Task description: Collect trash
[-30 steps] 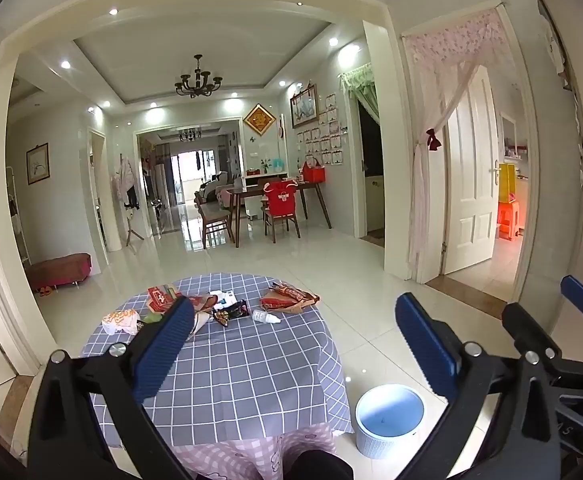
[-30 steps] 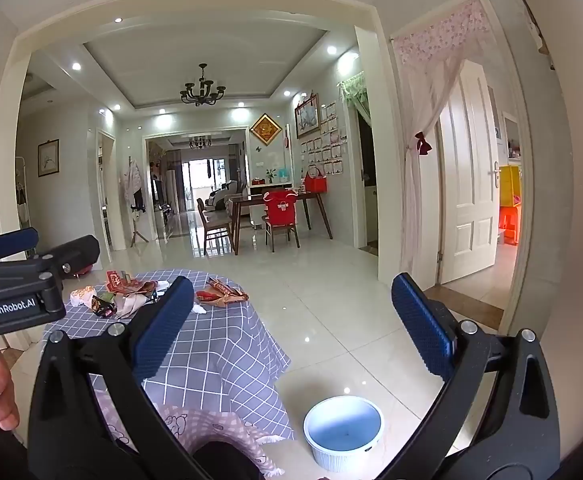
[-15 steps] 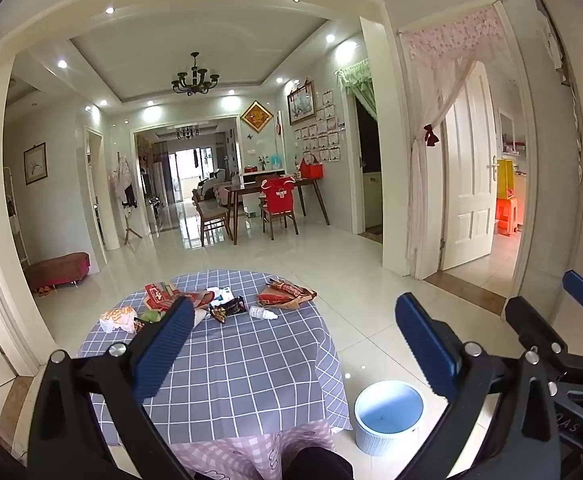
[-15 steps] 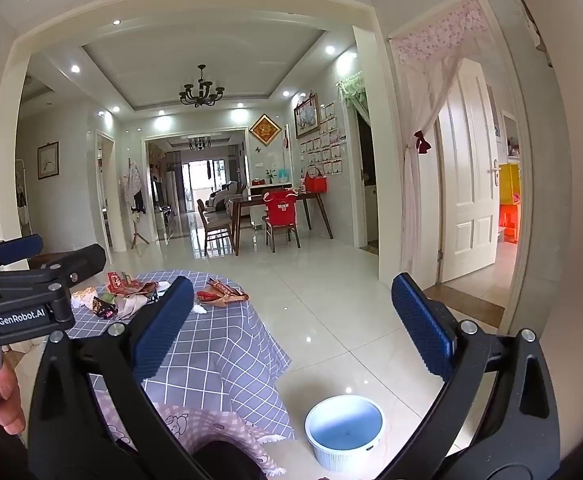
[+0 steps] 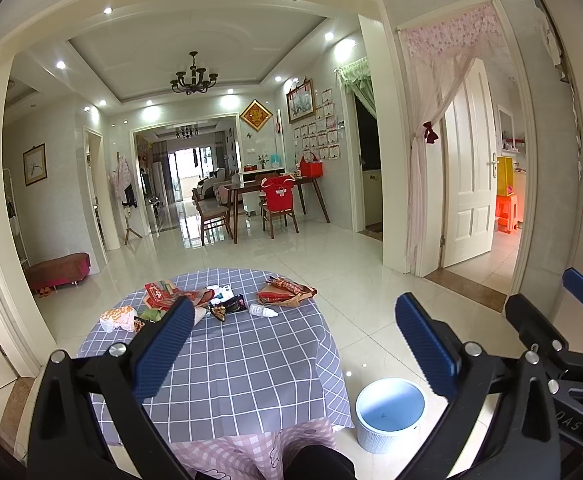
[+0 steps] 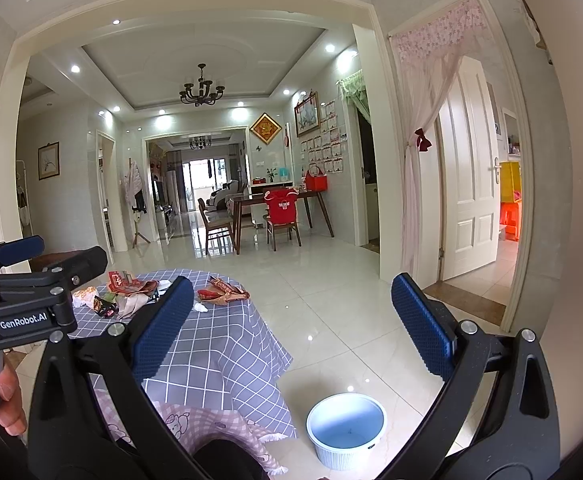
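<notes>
Trash lies along the far side of a round table (image 5: 235,364) under a grey checked cloth: red wrappers (image 5: 159,294), a brown and red packet (image 5: 287,290), a dark wrapper (image 5: 227,306), a small white bottle (image 5: 263,312) and a crumpled orange-white wrapper (image 5: 117,318). A blue-lined white bin (image 5: 389,412) stands on the floor right of the table, also seen in the right wrist view (image 6: 345,428). My left gripper (image 5: 295,344) hovers open above the table's near side, holding nothing. My right gripper (image 6: 291,328) is open and empty over the floor beside the table.
Glossy white tiles stretch toward a dining table with chairs (image 5: 267,204) far ahead. A white door with a pink curtain (image 5: 467,168) is on the right. A red bench (image 5: 57,268) sits at the left wall. A hand (image 6: 5,400) holds the left gripper's handle.
Both views have shifted only slightly; the table and trash sit a little lower and nearer in the left wrist view. Both grippers stay open and empty.
</notes>
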Motion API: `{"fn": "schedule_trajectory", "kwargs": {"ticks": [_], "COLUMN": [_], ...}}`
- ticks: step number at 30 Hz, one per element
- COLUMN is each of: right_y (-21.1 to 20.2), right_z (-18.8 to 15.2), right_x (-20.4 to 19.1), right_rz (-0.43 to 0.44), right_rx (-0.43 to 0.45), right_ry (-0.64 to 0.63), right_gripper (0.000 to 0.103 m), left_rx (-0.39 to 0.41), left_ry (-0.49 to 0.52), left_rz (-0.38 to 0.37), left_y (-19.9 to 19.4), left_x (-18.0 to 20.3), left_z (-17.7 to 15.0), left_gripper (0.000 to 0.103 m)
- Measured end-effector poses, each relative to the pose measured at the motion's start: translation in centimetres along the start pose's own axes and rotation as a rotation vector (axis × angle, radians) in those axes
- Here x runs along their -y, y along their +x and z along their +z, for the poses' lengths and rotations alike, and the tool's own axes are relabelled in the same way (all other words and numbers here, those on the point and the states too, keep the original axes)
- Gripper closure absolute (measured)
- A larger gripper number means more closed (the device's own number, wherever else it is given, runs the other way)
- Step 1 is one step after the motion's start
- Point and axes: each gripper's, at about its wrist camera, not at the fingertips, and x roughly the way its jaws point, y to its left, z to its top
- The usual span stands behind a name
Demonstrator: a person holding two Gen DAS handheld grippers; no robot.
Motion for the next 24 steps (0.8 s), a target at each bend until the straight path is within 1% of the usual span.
{"fn": "schedule_trajectory", "kwargs": {"ticks": [15,17,24], "right_y": [0.2,0.3,0.2], "right_z": [-0.2,-1.0,-1.2], "right_x": [0.0,-0.7,-0.9], "right_rz": [0.0,0.002,0.001], "right_rx": [-0.003,-0.007,-0.009], "right_ry": [0.003,0.004,0.004], "right_gripper": [0.006,0.006,0.006], "left_rx": [-0.003,-0.003,-0.003], "left_ry": [0.001,0.001,0.002], "left_rz": [0.0,0.0,0.0], "left_y": [0.0,0.1,0.1], "left_x": [0.0,0.1,0.0], "left_z": [0.0,-0.2,-0.1], "left_gripper": [0.004,0.004,0.004]}}
